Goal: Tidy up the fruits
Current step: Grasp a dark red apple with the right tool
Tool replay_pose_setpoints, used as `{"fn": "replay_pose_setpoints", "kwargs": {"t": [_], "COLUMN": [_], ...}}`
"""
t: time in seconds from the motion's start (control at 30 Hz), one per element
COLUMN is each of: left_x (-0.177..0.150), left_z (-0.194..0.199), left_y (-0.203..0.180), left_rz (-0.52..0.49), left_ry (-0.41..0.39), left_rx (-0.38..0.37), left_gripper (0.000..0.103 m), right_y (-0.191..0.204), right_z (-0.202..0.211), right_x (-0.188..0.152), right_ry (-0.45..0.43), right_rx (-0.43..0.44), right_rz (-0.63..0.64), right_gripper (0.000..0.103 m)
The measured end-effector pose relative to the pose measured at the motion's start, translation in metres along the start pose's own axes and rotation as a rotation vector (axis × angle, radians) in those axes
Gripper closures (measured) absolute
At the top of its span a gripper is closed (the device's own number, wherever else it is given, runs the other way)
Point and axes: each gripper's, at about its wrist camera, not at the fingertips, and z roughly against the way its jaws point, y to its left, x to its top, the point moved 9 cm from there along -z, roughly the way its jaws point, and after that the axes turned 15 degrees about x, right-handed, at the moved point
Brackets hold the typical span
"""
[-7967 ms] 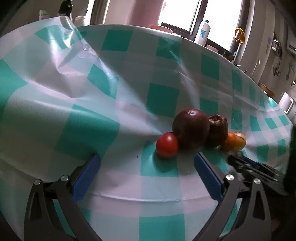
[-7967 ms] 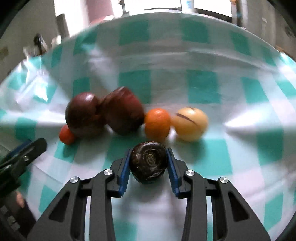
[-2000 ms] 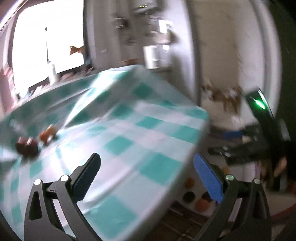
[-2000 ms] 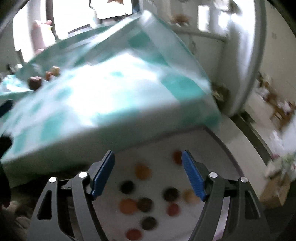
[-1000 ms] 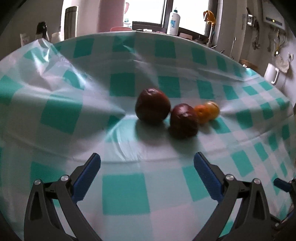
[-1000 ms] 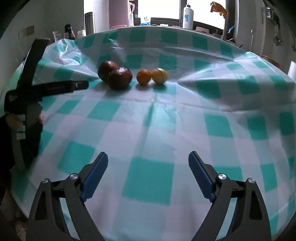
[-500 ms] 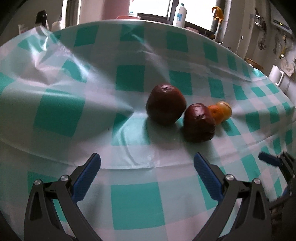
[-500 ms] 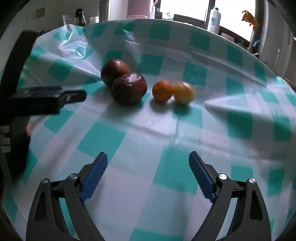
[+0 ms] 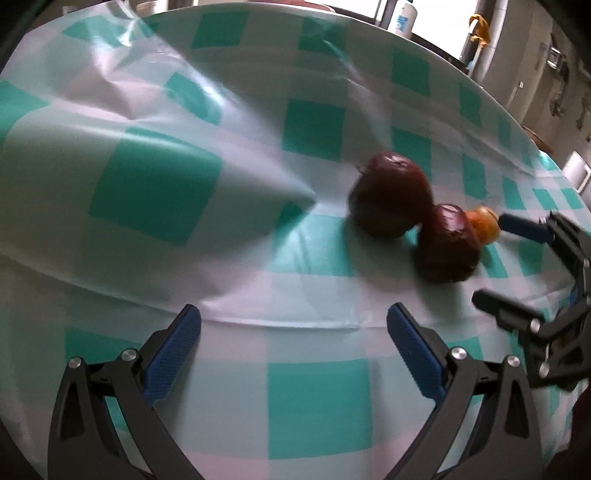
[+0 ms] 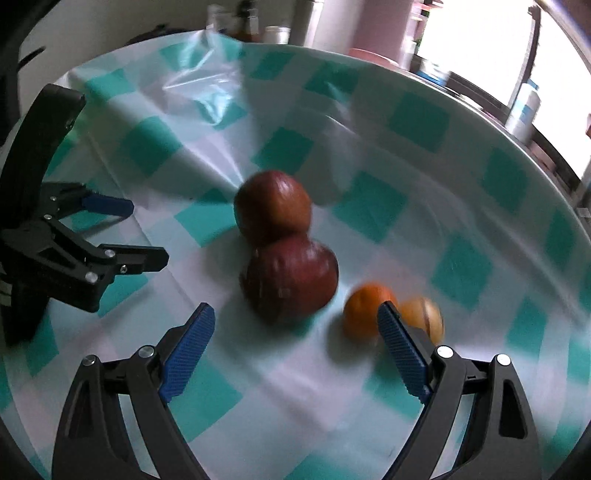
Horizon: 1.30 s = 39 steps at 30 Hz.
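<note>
I can read no writing: the white bottle [image 9: 402, 18] at the far window has a blue label, too blurred to make out. My left claw [image 9: 293, 345] is spread wide, holding nothing, low over the checked cloth [image 9: 155, 184] and near of the fruit. My right claw [image 10: 295, 341] is also wide apart and empty, its blue pads [image 10: 400, 347] either side of the near dark apple [image 10: 291, 278], not touching it. The far apple [image 10: 273, 206] touches that one. An orange [image 10: 364, 308] lies just right of them, with a yellow fruit [image 10: 424, 317] beside it, partly behind my right pad.
</note>
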Motion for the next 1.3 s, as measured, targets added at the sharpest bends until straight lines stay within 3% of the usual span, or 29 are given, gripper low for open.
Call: {"fn": "replay_pose_setpoints", "kwargs": {"t": [0.3,0.47,0.6,0.67,0.7,0.77,0.9,1.0,1.13,1.3], "left_x": [0.003,0.002,0.002,0.002,0.002,0.002,0.002,0.002,0.003,0.004], "left_z": [-0.001,-0.002,-0.001,-0.001,-0.002,-0.002,-0.001,-0.001,0.005,0.02], "left_y": [0.003,0.005,0.005,0.005,0.006,0.005,0.007,0.008,0.004,-0.009], "left_rz": [0.018,0.021,0.024,0.025,0.025,0.025,0.029,0.036,0.025,-0.009], "left_ry": [-0.003,-0.003,-0.001,-0.001,-0.001,-0.001,-0.002,-0.006,-0.032,-0.1], "left_rx": [0.0,-0.005,-0.008,-0.008,-0.008,-0.008,-0.012,-0.028,-0.041,-0.058], "left_gripper": [0.002,0.002,0.002,0.002,0.002,0.002,0.002,0.002,0.002,0.002], "right_y": [-0.012,-0.008,-0.014,-0.015,-0.013,-0.012,0.002,0.01,-0.006,-0.035], "right_z": [-0.037,-0.061,-0.063,-0.061,-0.059,-0.052,-0.029,0.02,0.088,0.117], "right_x": [0.016,0.009,0.011,0.008,0.007,0.005,0.003,0.003,-0.038,-0.105], "right_ry": [0.132,0.269,0.281,0.279,0.275,0.255,0.15,-0.068,-0.322,-0.456], "right_rx": [0.1,0.173,0.207,0.258,0.28,0.243,0.115,0.043,-0.04,-0.165], "right_rz": [0.068,0.123,0.125,0.093,0.082,0.095,0.138,0.04,-0.297,-0.639], "right_gripper": [0.016,0.017,0.018,0.028,0.038,0.04,0.041,0.041,0.041,0.041]}}
